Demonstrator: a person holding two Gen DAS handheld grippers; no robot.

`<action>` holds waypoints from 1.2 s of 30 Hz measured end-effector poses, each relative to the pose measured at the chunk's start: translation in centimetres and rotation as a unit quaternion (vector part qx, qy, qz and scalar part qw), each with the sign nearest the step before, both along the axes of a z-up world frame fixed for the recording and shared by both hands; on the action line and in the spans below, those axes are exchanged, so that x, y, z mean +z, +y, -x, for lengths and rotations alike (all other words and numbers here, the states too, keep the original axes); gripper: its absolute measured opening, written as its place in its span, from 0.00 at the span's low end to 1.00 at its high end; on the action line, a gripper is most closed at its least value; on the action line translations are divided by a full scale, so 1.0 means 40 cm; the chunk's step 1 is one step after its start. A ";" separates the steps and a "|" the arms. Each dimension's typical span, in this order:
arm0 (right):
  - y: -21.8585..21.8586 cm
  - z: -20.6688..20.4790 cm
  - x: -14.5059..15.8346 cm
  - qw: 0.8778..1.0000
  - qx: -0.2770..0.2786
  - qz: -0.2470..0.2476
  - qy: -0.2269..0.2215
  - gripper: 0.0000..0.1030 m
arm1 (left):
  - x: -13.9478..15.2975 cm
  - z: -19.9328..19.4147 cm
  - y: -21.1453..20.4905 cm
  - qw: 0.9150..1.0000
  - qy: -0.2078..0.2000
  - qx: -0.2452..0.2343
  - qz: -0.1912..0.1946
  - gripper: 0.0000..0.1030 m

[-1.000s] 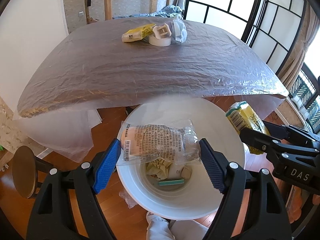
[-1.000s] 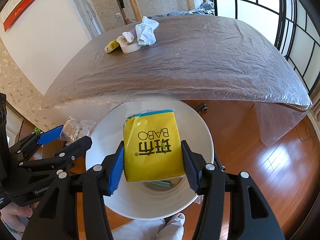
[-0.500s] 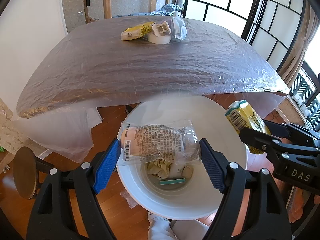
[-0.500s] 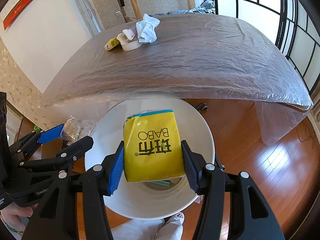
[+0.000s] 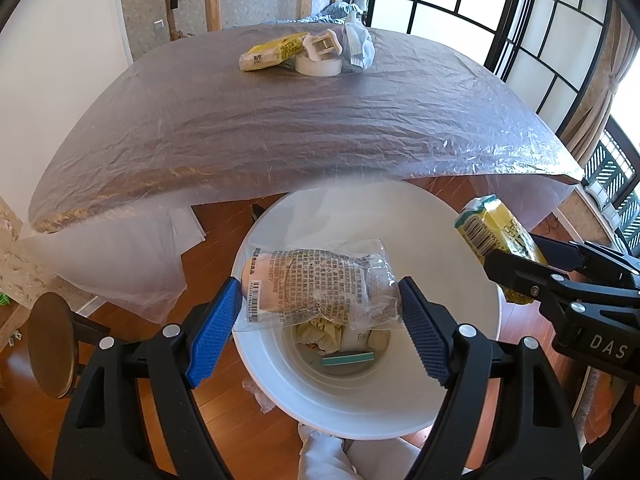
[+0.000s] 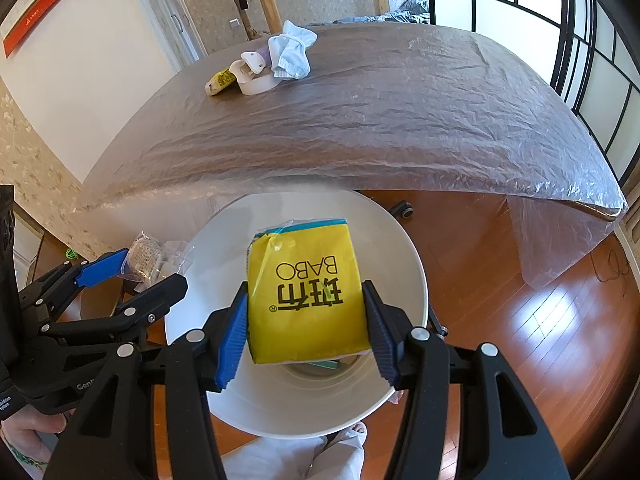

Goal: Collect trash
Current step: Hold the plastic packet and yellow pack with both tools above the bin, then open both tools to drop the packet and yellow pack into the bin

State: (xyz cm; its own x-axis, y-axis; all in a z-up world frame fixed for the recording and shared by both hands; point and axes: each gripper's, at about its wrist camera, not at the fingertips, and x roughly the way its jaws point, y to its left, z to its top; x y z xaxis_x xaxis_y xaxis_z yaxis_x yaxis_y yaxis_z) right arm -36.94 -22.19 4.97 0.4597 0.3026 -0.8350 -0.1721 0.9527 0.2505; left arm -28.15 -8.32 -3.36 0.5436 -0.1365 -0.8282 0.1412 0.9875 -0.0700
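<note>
Pinching wrapper (image 5: 320, 284) and yellow pack (image 6: 306, 292), both grippers (image 5: 320, 320) (image 6: 306, 336) hover inside the bin rim (image 5: 472, 232).

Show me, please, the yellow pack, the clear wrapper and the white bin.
yellow pack (image 6: 306, 292), right wrist view, printed front face.
clear wrapper (image 5: 320, 284), left wrist view, printed middle.
white bin (image 5: 448, 248), left wrist view, bare inner wall.

A plastic sheet (image 5: 304, 136) covers the big wooden table (image 6: 400, 120) and hangs off its near edge. A round wooden stool (image 5: 48, 344) stands on the glossy wood floor (image 6: 540, 320). Dark-framed sliding screens (image 5: 560, 48) line one wall, with a curtain (image 5: 612, 80) beside them. A red sign (image 6: 36, 16) hangs on the white wall.
</note>
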 end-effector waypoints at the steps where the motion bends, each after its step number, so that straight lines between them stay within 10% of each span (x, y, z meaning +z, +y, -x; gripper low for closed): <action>1: 0.001 0.000 0.000 1.000 0.000 0.001 0.000 0.52 | -0.001 -0.002 0.000 1.000 0.001 -0.001 0.000 0.78; 30: -0.013 -0.010 -0.017 1.000 -0.005 -0.003 0.014 0.52 | -0.024 -0.008 -0.003 1.000 0.009 -0.019 -0.002 0.78; 36: -0.031 -0.008 -0.004 1.000 -0.023 -0.013 0.005 0.69 | -0.022 -0.004 -0.013 1.000 0.004 -0.022 -0.016 0.83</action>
State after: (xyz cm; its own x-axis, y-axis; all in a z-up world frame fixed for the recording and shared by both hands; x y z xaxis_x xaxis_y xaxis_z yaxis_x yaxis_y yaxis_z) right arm -36.61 -23.41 4.80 0.4646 0.3034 -0.8319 -0.1263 0.9526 0.2768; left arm -27.99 -8.83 -4.26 0.5315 -0.1330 -0.8365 0.1839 0.9822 -0.0393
